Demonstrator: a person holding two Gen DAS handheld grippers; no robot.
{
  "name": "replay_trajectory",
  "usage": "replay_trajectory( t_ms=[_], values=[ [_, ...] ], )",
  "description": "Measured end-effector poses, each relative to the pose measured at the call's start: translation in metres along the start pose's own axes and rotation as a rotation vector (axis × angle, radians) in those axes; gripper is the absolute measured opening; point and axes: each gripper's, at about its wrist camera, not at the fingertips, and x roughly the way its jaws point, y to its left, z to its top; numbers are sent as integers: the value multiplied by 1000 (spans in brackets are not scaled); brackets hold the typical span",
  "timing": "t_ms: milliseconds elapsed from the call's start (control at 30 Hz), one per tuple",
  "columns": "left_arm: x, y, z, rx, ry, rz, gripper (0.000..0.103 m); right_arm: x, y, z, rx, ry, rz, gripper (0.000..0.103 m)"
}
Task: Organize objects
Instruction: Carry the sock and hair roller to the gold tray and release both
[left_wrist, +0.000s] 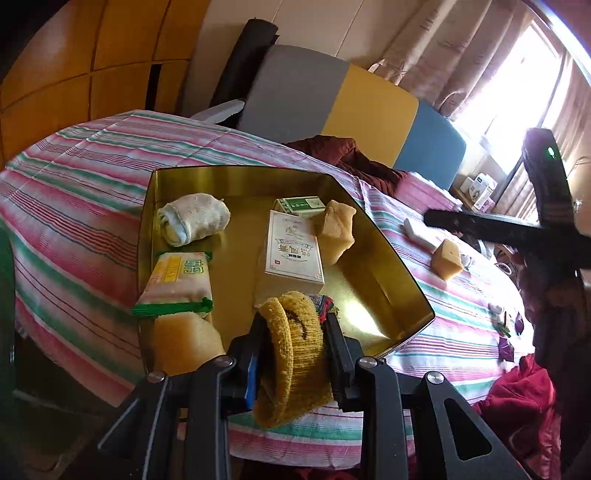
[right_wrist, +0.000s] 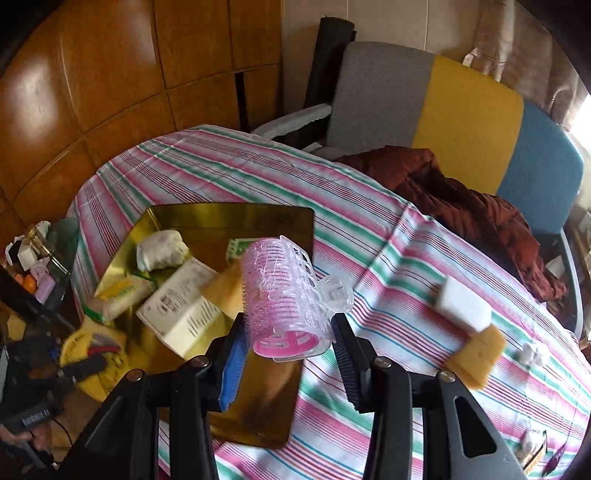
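The yellow knit sock (left_wrist: 295, 354) sits clamped between the left gripper (left_wrist: 295, 332) jaws, which are closed onto it w/ fabric bulging out both sides, just over the near edge of the gold tray (left_wrist: 369, 206); the pink hair roller (right_wrist: 284, 302) w/ its clear clip sits between the right gripper (right_wrist: 288, 339) jaws, which look only partly closed — left pad touching, a gap showing on the right, so can't tell if it's truly pinched or slipping. Tray lies on the striped cloth covering the bench (left_wrist: 92, 177), toward its left side. Inside: rolled white sock (left_wrist: 192, 218) at far left corner, green-ended snack pack (left_wrist: 177, 284) along left wall, tan sponge (left_wrist: 184, 339) at near left corner, white box (left_wrist: 291, 251) mid-tray, small green box (left_wrist: 299, 203) and another sponge (left_wrist: 336, 229) toward far right. Free space looks to be the near right corner. Best approach, imo: bring the yellow sock fwd over that corner, lower before letting go so it doesn't snag the rim, and drop roller after, one hand at a time, avoiding the white box. Still outside near the right edge: white eraser-like block (right_wrist: 461, 302) and a tan sponge cube (right_wrist: 476, 354). Roller may roll; set it against a wall or beside the sock.
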Motion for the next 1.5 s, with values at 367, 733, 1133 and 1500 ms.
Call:
replay_trajectory(
  t_ms=[367, 733, 1133, 1500],
  values=[
    [18, -5, 7, -6, 23, -3, 42, 44, -4, 16, 115, 91, 25, 56],
    [19, -11, 5, 21, 0, 72, 55, 39, -9, -23, 162, 121, 47, 66],
    [6, -17, -1, 54, -26, 114, 58, 28, -8, -61, 199, 127, 12, 68],
    [-8, -22, -3, 60, -54, 156, 69, 6, -7, -89, 205, 74, 16, 78]
  ],
)
